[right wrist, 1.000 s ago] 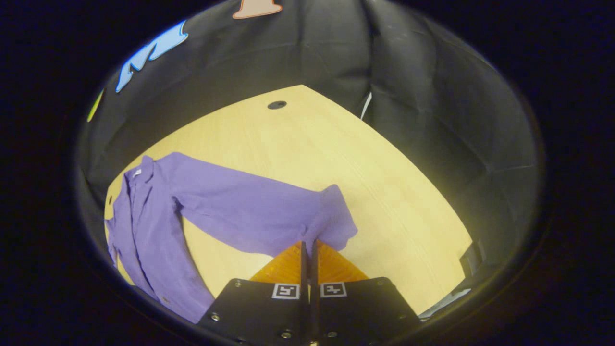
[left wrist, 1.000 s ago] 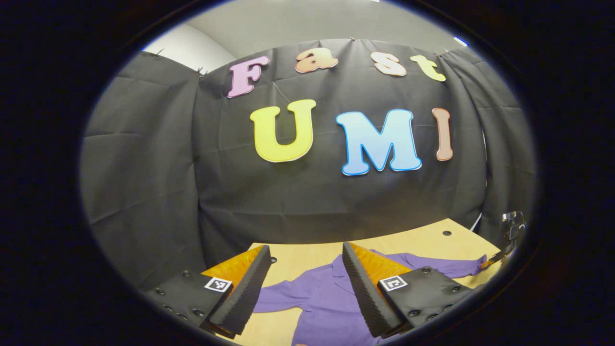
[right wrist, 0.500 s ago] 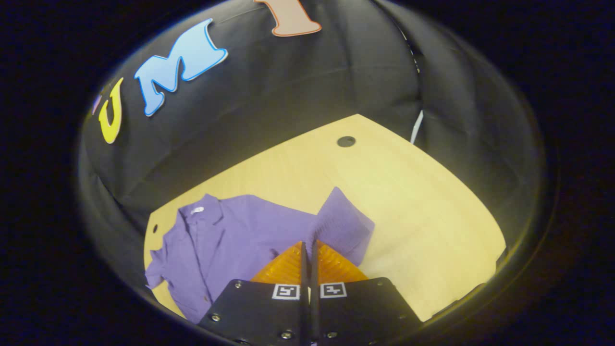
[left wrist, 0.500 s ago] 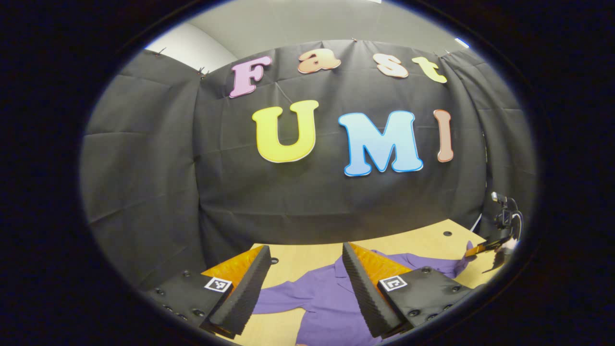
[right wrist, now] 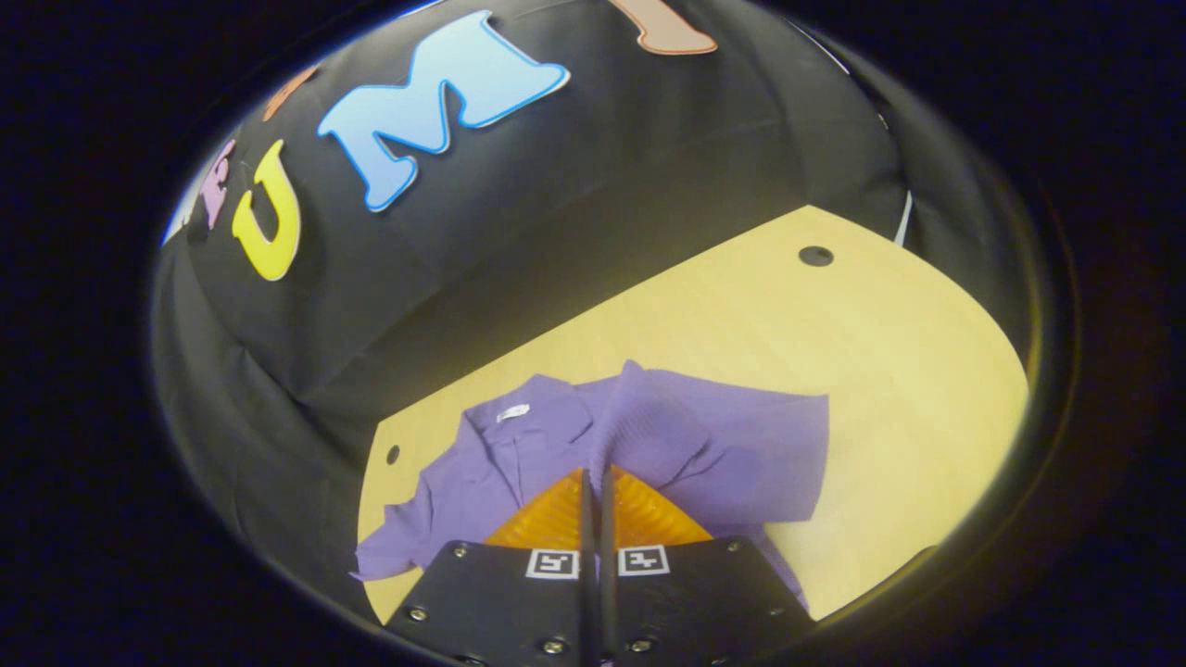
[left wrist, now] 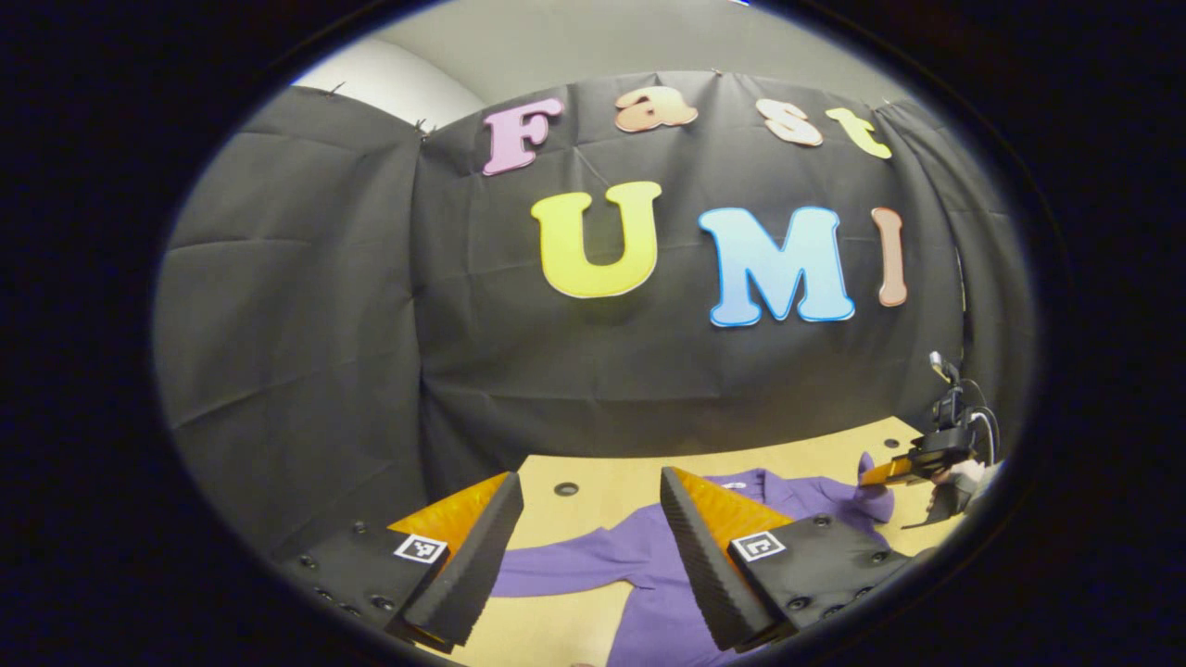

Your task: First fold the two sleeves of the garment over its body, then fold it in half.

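A purple collared shirt (right wrist: 741,454) lies flat on the wooden table (right wrist: 834,333), collar (right wrist: 510,414) toward the wall. My right gripper (right wrist: 595,474) is shut on the cuff of one sleeve (right wrist: 639,417), which is lifted and drawn in over the shirt's body. In the left gripper view the shirt (left wrist: 649,565) lies below my left gripper (left wrist: 588,482), which hangs open above the table with nothing between its fingers. The other sleeve (left wrist: 556,560) lies stretched out flat. Far right there, the right gripper (left wrist: 903,469) holds the raised sleeve (left wrist: 871,496).
The table ends at the black cloth wall on the far side. Small round holes sit in the tabletop (right wrist: 815,256) (left wrist: 566,488). Bare wood lies to the right of the shirt (right wrist: 927,389). A hand (left wrist: 964,474) holds the right gripper.
My right gripper has carried the sleeve cuff up and inward, from stretched out on the table to over the shirt's body. The left gripper stayed open and shifted only slightly.
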The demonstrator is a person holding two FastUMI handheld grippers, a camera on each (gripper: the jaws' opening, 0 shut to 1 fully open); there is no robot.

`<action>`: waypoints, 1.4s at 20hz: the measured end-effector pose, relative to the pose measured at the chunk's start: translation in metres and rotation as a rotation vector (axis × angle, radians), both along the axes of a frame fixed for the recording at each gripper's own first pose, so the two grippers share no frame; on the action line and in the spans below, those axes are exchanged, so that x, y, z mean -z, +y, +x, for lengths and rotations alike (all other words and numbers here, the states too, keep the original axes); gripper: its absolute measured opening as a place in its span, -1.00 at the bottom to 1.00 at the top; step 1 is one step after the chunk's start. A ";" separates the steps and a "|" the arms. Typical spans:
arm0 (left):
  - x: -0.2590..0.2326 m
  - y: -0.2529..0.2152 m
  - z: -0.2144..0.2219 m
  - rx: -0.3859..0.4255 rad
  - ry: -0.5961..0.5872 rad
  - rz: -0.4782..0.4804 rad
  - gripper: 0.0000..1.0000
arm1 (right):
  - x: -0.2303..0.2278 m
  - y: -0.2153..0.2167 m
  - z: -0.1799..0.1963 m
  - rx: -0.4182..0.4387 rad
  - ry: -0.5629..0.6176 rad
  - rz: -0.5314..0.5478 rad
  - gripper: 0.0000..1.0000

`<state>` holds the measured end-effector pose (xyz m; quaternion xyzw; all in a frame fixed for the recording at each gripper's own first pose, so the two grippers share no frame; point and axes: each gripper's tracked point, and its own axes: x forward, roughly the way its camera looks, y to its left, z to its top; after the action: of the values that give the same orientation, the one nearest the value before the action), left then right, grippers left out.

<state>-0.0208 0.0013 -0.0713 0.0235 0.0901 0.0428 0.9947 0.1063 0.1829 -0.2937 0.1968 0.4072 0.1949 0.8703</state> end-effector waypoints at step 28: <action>0.029 0.091 -0.029 -0.113 0.050 0.013 0.86 | 0.048 0.220 -0.124 -0.334 0.193 0.231 -0.37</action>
<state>-0.0500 0.0921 -0.1004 0.0258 0.1156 0.0991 0.9880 -0.0181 0.4028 -0.3413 0.2427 0.4905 0.3619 0.7546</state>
